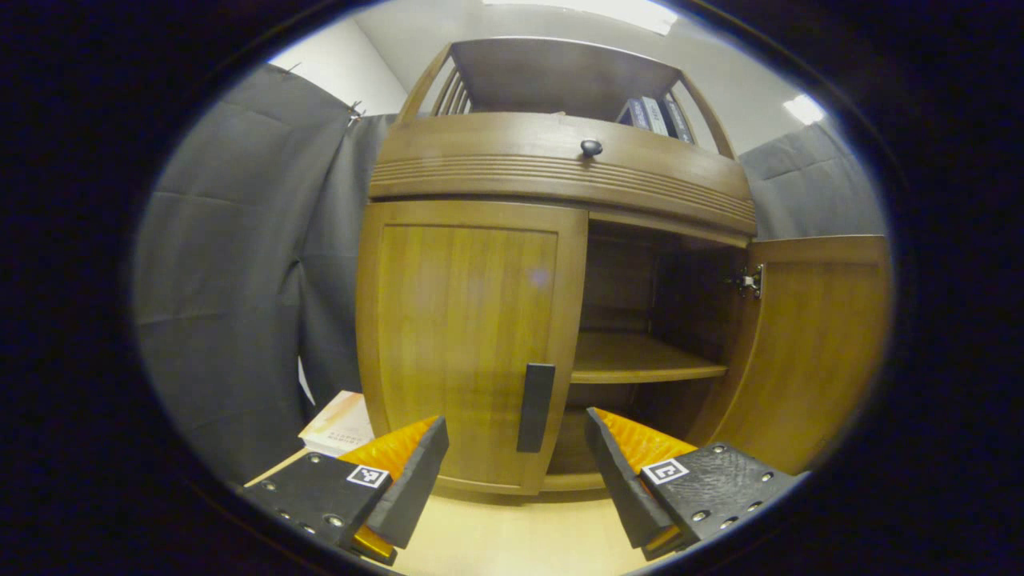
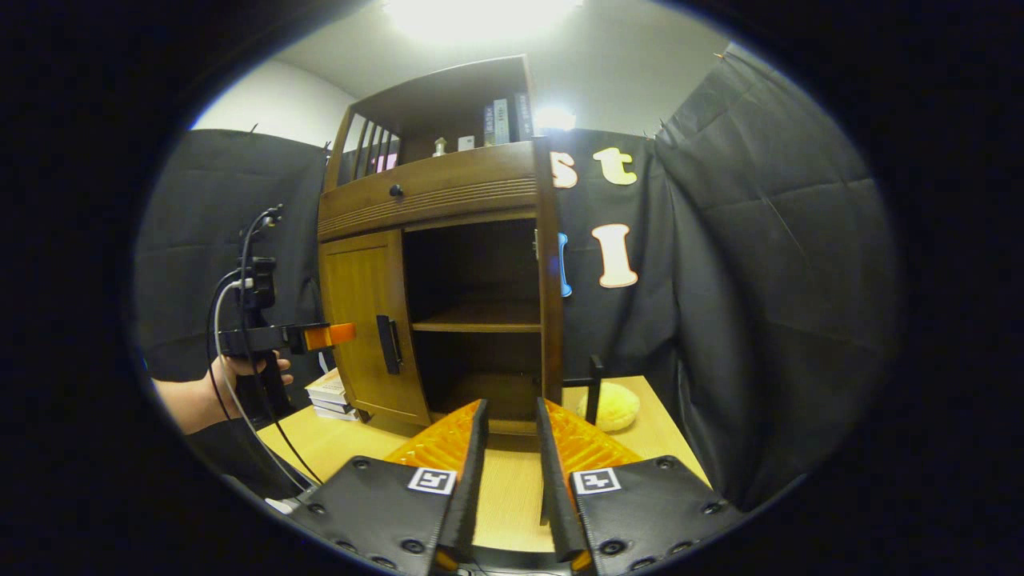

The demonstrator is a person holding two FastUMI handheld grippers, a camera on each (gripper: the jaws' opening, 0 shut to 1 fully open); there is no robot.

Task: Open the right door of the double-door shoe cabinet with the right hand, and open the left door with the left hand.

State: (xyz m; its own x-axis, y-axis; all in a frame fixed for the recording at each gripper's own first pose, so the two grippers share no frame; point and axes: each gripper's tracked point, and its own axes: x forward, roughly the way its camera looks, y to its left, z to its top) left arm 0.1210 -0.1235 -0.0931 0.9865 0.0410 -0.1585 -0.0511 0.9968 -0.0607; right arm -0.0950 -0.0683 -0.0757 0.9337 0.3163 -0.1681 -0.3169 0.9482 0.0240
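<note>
The wooden shoe cabinet (image 1: 560, 172) stands on a light table. Its left door (image 1: 468, 336) is closed, with a dark vertical handle (image 1: 534, 406) at its inner edge. My left gripper (image 1: 516, 452) is open, close in front of that handle, which lies between the fingers' line without touching them. The right door (image 1: 816, 344) is swung wide open, showing an inner shelf (image 1: 640, 360). In the right gripper view this open door (image 2: 548, 304) is seen edge-on, its handle (image 2: 594, 388) sticking out. My right gripper (image 2: 510, 408) is back from the cabinet, narrowly open and holding nothing. A hand holds the left gripper (image 2: 340, 334) near the left door (image 2: 364, 320).
A stack of books (image 1: 340, 424) lies left of the cabinet on the table (image 2: 352, 444). A round yellow soft thing (image 2: 612, 406) sits behind the open right door. A drawer with a dark knob (image 1: 590, 147) is above the doors. Dark cloth walls surround the booth.
</note>
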